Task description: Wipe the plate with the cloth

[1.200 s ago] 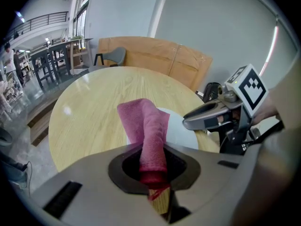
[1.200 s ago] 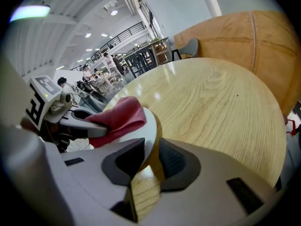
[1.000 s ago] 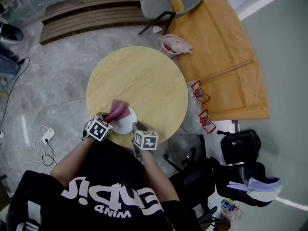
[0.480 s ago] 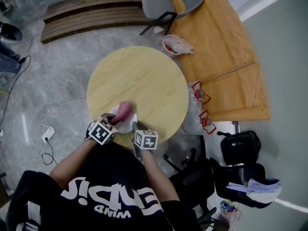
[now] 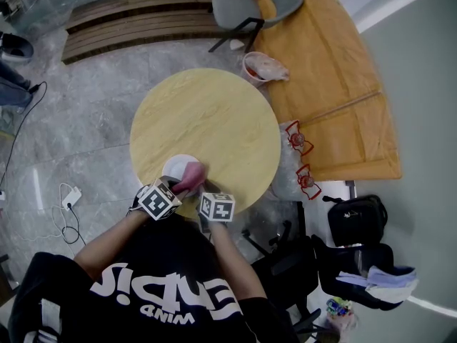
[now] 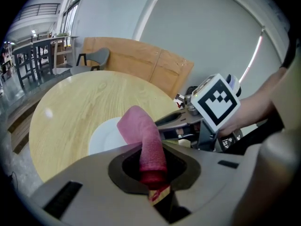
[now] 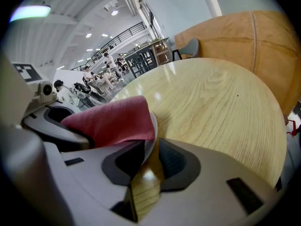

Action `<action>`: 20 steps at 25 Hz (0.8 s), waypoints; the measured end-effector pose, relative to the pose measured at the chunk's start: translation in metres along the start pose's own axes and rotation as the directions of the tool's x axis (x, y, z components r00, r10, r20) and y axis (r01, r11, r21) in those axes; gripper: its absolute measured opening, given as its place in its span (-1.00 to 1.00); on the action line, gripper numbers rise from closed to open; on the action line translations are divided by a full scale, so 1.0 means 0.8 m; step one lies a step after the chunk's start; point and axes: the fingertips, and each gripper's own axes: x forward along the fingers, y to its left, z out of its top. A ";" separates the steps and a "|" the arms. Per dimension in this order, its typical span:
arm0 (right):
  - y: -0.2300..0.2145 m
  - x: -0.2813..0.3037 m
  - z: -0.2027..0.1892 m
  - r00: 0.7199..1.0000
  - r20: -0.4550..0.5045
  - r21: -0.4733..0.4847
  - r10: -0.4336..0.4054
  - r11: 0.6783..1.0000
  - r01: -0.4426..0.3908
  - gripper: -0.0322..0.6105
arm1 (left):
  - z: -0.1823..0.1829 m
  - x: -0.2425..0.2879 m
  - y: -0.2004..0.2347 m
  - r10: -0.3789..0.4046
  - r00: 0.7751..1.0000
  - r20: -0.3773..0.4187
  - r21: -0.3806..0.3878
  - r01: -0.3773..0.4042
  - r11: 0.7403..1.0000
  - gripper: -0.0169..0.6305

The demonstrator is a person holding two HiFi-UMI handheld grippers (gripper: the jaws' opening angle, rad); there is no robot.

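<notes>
Head view: one plate (image 5: 174, 166), one cloth (image 5: 193, 173), left tongs (image 5: 181, 187), right tongs (image 5: 201, 187).

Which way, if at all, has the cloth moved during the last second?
Yes. The cloth slid right, toward the near edge of the table, uncovering the left side of the plate.

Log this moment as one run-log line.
step: wipe | left gripper: shut on cloth | right gripper: shut on plate rim | cloth: lying over plate | plate: on round table

Plate (image 5: 174, 166) on bench (image 5: 214, 113), at near edge. Cloth (image 5: 193, 175) on plate's right side. Chair (image 5: 239, 7) behind bench.
</notes>
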 end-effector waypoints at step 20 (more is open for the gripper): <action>0.001 -0.002 0.000 1.000 -0.010 -0.026 0.004 1.000 -0.004 -0.56 | -0.030 0.045 -0.010 -0.049 0.998 -0.039 -0.014 0.049 0.999 -0.79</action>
